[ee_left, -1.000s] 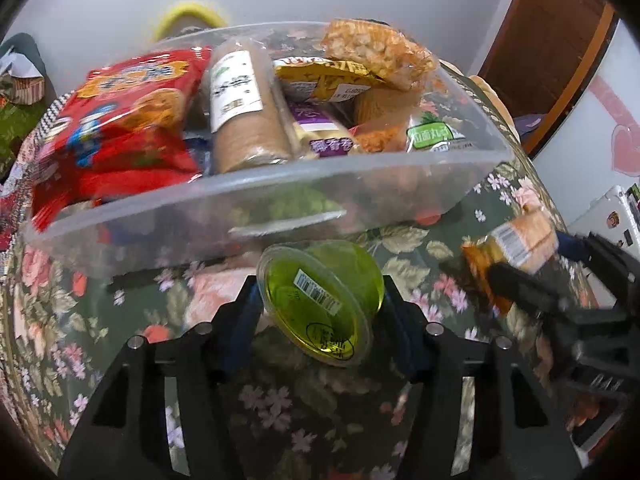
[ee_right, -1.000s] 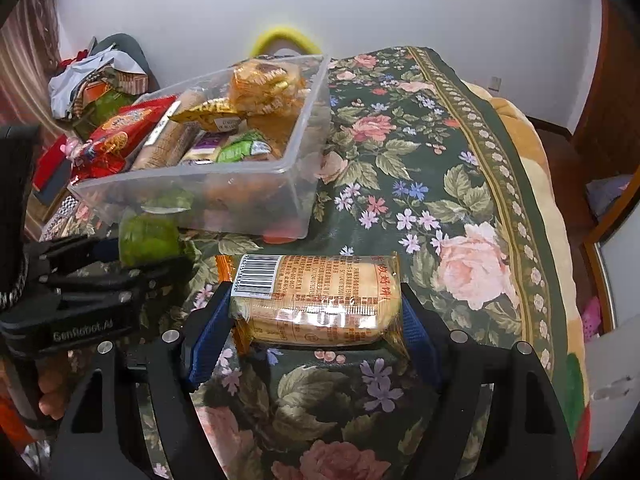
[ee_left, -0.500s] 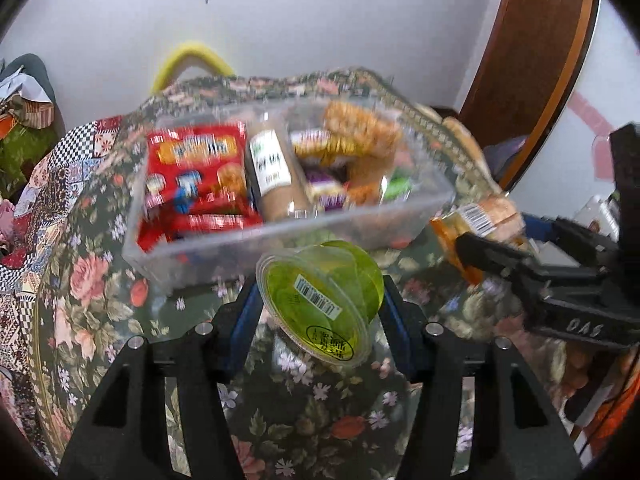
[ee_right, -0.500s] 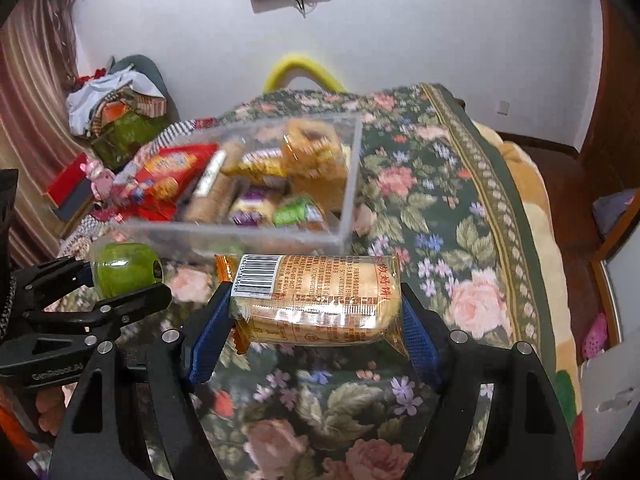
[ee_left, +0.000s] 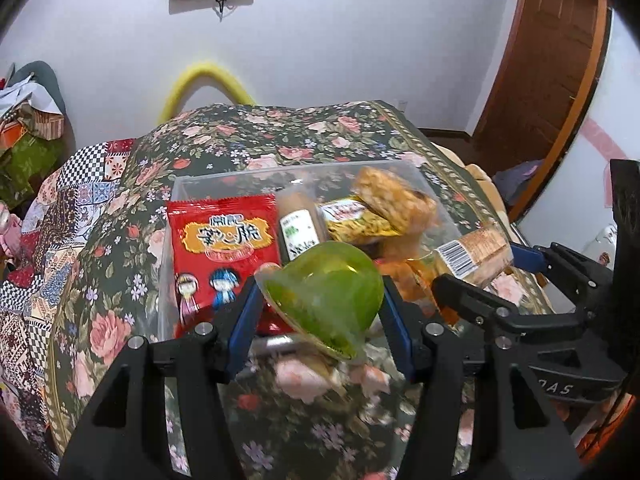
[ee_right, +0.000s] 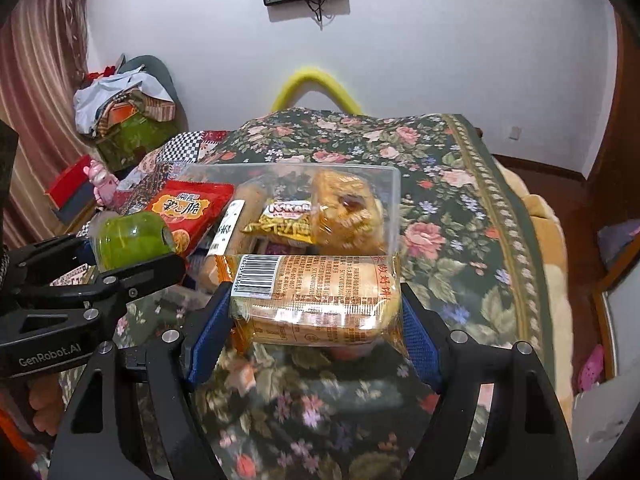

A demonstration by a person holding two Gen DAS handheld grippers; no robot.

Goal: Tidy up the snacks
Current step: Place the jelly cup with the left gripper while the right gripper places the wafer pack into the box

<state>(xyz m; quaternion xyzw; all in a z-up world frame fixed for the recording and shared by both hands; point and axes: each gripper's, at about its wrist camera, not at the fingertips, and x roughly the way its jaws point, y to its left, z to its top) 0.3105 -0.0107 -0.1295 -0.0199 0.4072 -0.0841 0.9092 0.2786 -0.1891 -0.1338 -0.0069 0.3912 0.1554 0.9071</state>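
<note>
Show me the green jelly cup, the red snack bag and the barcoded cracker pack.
green jelly cup (ee_left: pixel 324 292), left wrist view, its side.
red snack bag (ee_left: pixel 224 240), left wrist view, printed front.
cracker pack (ee_right: pixel 320 296), right wrist view, clear wrapper.

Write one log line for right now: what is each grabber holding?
left gripper: shut on green jelly cup | right gripper: shut on biscuit pack | both above bedspread, near clear bin of snacks

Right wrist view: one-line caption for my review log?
Right claw holds a biscuit pack before the clear snack bin; left claw carries a green jelly cup.
</note>
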